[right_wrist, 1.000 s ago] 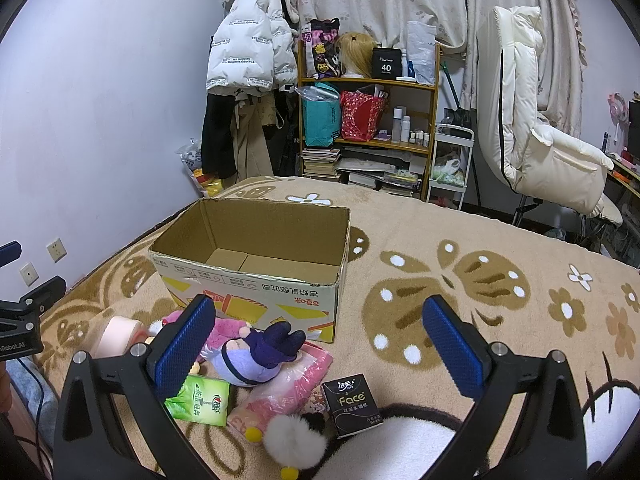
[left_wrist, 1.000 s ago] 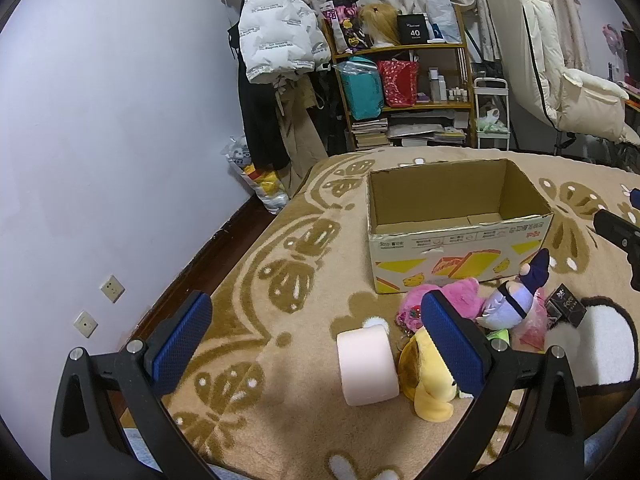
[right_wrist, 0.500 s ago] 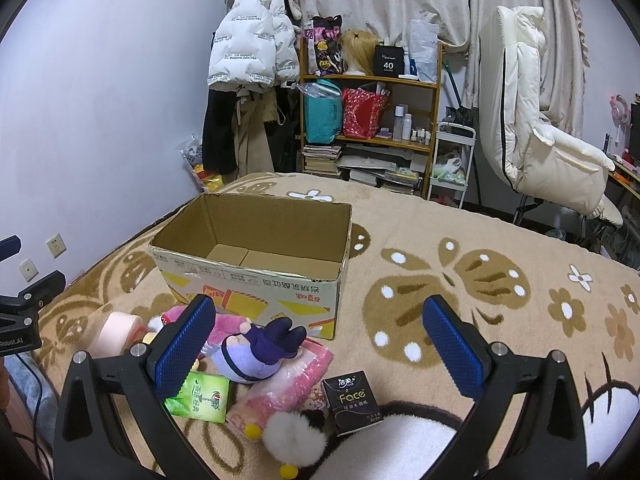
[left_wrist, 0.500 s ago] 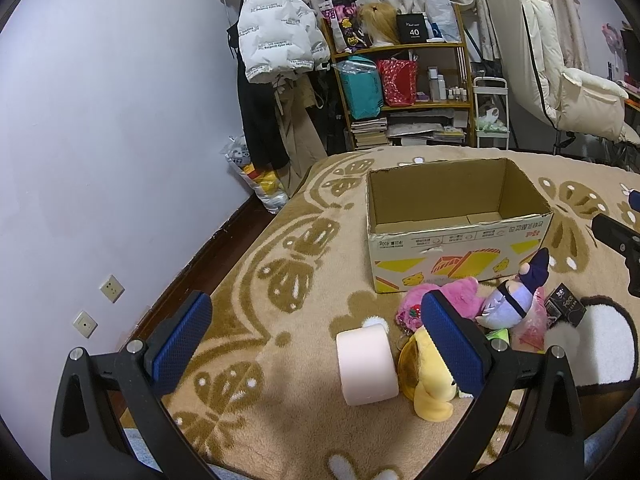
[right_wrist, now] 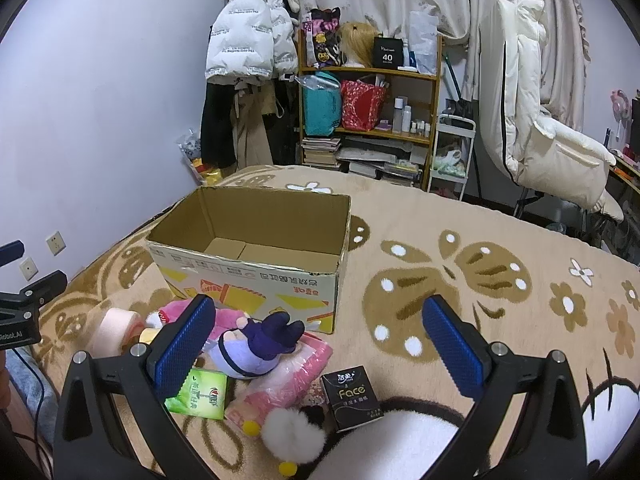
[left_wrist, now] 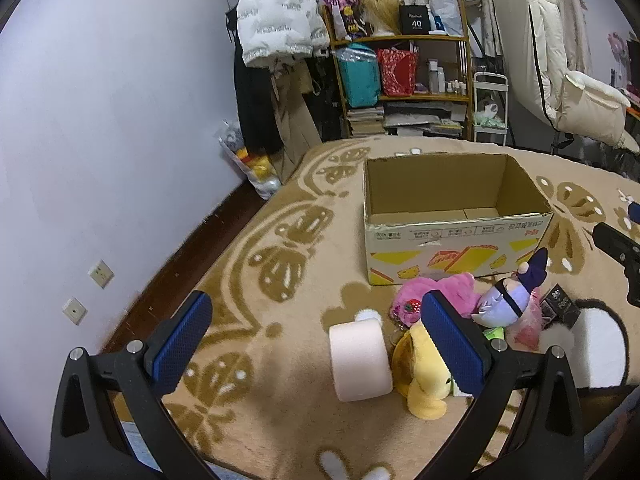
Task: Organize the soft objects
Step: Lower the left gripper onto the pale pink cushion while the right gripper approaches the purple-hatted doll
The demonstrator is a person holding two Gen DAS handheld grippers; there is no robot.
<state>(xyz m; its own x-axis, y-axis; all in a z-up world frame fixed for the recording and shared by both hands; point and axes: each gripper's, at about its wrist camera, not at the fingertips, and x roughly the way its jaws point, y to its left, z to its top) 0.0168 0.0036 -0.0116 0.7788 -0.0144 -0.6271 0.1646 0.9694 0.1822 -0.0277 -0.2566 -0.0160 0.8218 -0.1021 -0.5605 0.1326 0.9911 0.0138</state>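
Box (left_wrist: 456,236): sat open-topped, empty, to receive toys.
Plush pile (right_wrist: 256,344): heaped just beside it (none packed).
Left gripper (left_wrist: 316,344), right gripper (right_wrist: 316,344): both 2 spread wide, holding nothing.

Dim, perhaps overhead light; fisheye-warped edges

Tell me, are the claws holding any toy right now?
No. The left claw and right claw are both open and empty, above the blanket.
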